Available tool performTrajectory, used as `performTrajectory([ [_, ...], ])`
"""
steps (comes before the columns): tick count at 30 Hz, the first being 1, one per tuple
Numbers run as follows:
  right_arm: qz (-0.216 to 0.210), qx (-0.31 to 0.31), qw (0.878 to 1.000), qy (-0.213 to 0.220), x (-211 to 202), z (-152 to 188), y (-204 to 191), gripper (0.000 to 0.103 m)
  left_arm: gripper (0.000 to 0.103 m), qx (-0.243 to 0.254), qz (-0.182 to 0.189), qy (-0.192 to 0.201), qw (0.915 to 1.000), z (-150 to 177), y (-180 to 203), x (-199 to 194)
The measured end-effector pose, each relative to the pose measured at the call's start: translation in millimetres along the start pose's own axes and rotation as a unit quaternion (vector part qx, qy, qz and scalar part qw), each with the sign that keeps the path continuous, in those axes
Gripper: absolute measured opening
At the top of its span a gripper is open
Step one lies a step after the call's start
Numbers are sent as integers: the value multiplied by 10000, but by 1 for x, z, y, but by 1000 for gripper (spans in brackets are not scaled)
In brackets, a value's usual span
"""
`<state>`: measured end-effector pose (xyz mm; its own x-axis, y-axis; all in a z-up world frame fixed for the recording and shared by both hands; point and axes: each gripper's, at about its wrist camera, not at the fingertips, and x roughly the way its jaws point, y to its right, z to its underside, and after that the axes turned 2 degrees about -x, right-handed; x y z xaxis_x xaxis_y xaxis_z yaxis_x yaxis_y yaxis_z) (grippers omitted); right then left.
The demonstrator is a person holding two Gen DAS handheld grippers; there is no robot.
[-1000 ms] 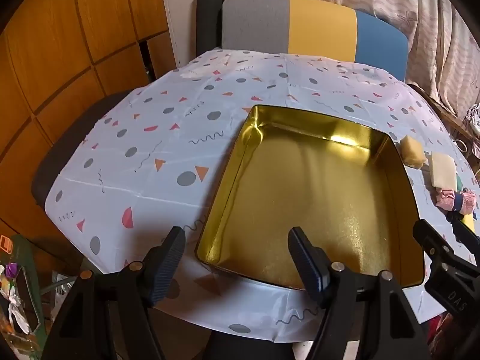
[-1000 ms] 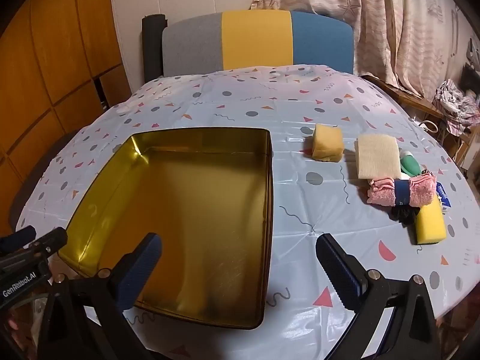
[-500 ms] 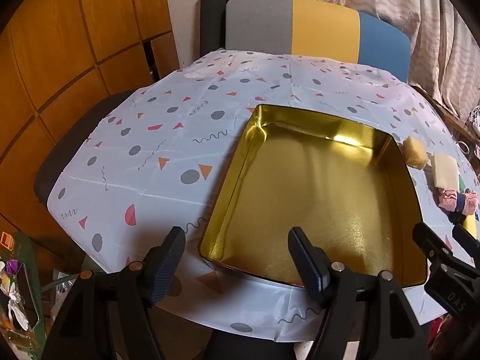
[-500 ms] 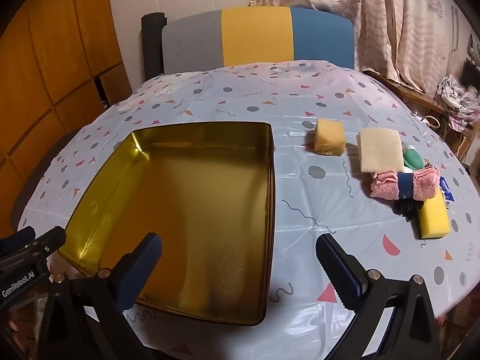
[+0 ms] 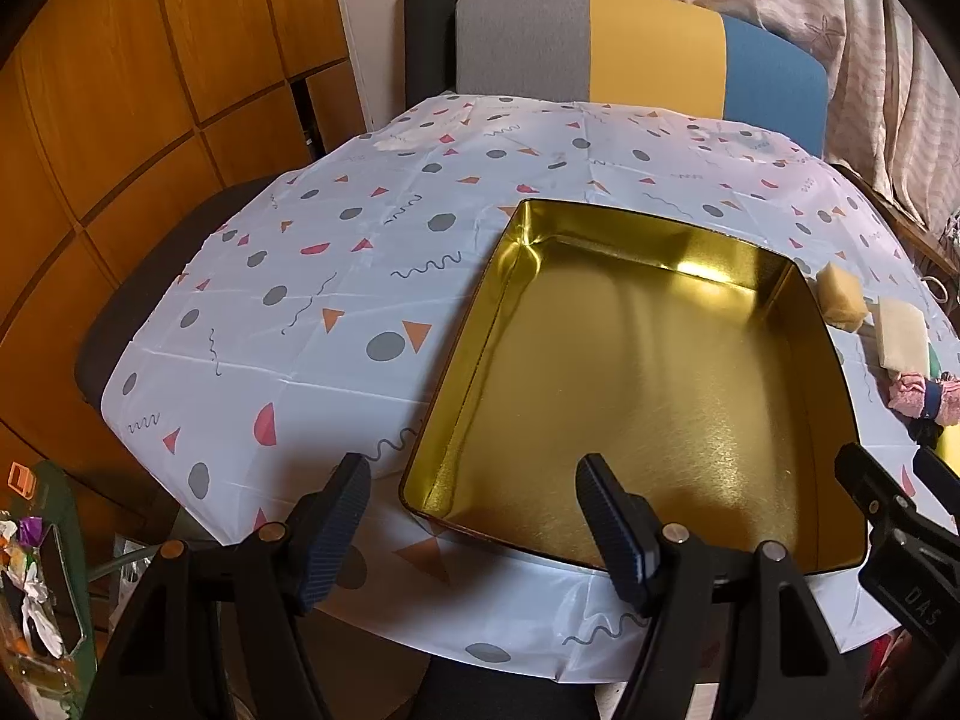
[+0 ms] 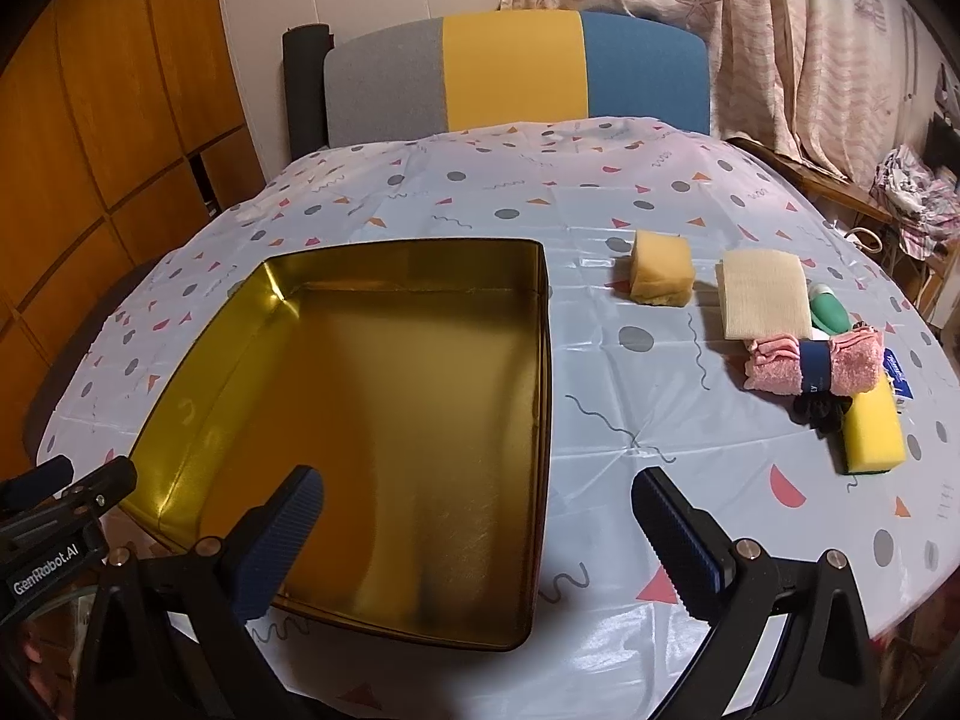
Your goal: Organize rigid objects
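An empty gold metal tray [image 6: 543,360] [image 5: 462,360] lies on the patterned tablecloth. To its right lie a tan sponge block [image 6: 660,273] [image 5: 843,297], a cream flat pad [image 6: 763,294] [image 5: 903,339], a green bottle [image 6: 831,312], a pink rolled cloth with a blue band [image 6: 780,363] [image 5: 909,390], a black item [image 6: 819,408] and a yellow sponge [image 6: 873,435]. My left gripper [image 5: 474,504] is open and empty over the tray's near left corner. My right gripper [image 6: 477,504] is open and empty over the tray's near right edge.
The round table [image 6: 600,198] is edged by a grey, yellow and blue chair back [image 6: 510,78] at the far side. Wooden panels [image 5: 150,90] stand at the left and curtains [image 6: 810,30] at the right. Clutter [image 5: 30,570] sits below the table's near left.
Both grippers have drawn back a little toward the table's near edge, so the table looks slightly farther. Nothing on the table has moved.
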<state>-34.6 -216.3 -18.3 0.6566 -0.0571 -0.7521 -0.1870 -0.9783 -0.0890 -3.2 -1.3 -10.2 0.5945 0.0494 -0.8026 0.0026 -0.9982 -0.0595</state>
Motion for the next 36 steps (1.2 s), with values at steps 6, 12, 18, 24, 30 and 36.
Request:
performTrajectory([
  [6, -10, 12, 10000, -6, 0, 0, 0, 103, 72, 2, 13, -12, 10000, 1, -1, 0],
  [12, 12, -15, 10000, 18, -1, 0, 0, 103, 72, 4, 26, -6, 10000, 1, 0, -1],
  [18, 2, -8, 10000, -3, 0, -1, 2, 103, 72, 12, 30, -16, 10000, 0, 1, -2],
  [24, 33, -41, 10000, 32, -2, -2, 1, 103, 72, 52, 44, -43, 10000, 0, 3, -2],
  [30, 3, -56, 10000, 28, -2, -2, 1, 103, 72, 49, 33, -37, 10000, 0, 3, -2],
  [36, -1, -31, 10000, 33, -2, -2, 3, 103, 72, 77, 34, -47, 10000, 1, 4, -3],
])
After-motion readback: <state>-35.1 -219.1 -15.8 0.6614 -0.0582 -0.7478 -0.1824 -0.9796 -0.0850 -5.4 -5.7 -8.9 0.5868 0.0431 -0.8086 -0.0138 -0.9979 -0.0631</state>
